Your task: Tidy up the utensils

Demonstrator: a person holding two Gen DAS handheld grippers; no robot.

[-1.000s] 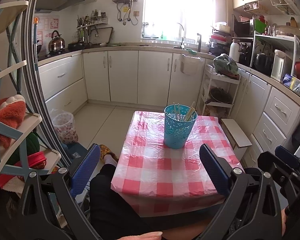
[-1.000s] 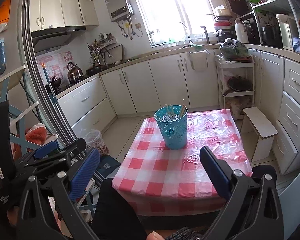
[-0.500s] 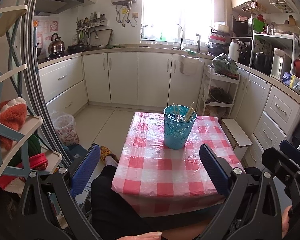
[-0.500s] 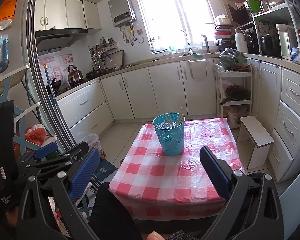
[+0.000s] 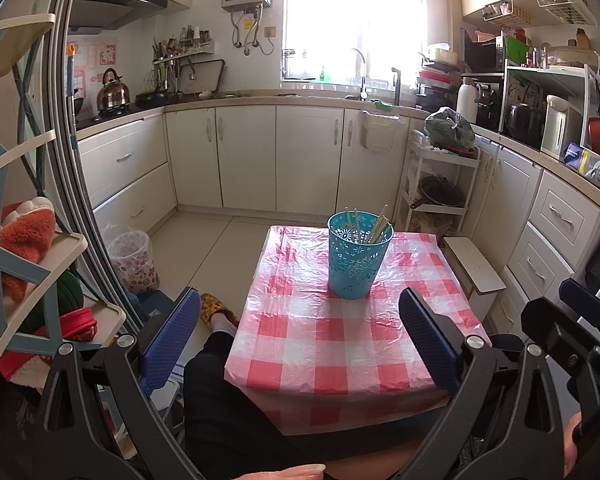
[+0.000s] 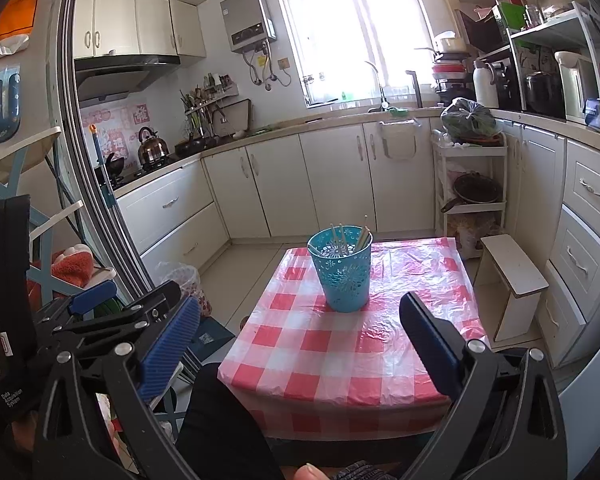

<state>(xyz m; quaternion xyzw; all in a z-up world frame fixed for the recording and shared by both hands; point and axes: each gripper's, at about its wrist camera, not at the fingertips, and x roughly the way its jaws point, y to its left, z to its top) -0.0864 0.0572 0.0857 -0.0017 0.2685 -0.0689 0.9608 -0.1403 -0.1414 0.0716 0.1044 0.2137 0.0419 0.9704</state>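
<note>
Looking from the left wrist: left gripper (image 5: 298, 340) held back off the near edge of the table (image 5: 340, 360), blue fingers (image 5: 170, 342) spread wide apart, nothing between them. Blue perforated holder (image 5: 358, 258) upright near the far edge, roughly centred between left and right edges, chopsticks (image 5: 376, 228) leaning inside. Bare checked cloth from the holder to the near edge and out to both side edges. Dark-trousered leg (image 5: 228, 420) against the near left corner; right gripper (image 5: 572, 328) off the right edge, low. White stool (image 5: 476, 268) just beside the right edge; bin (image 5: 132, 260) well off the left edge on open floor. Looking from the right wrist: right gripper (image 6: 300, 344) also short of the near edge, fingers (image 6: 428, 344) wide apart and empty. Holder (image 6: 342, 270) toward the far left corner from this angle, chopsticks (image 6: 342, 236) standing in it, cloth around it bare. Left gripper (image 6: 120, 304) off the left edge, beside the shelf rack (image 6: 16, 208). Stool (image 6: 512, 276) close to the right edge.
</note>
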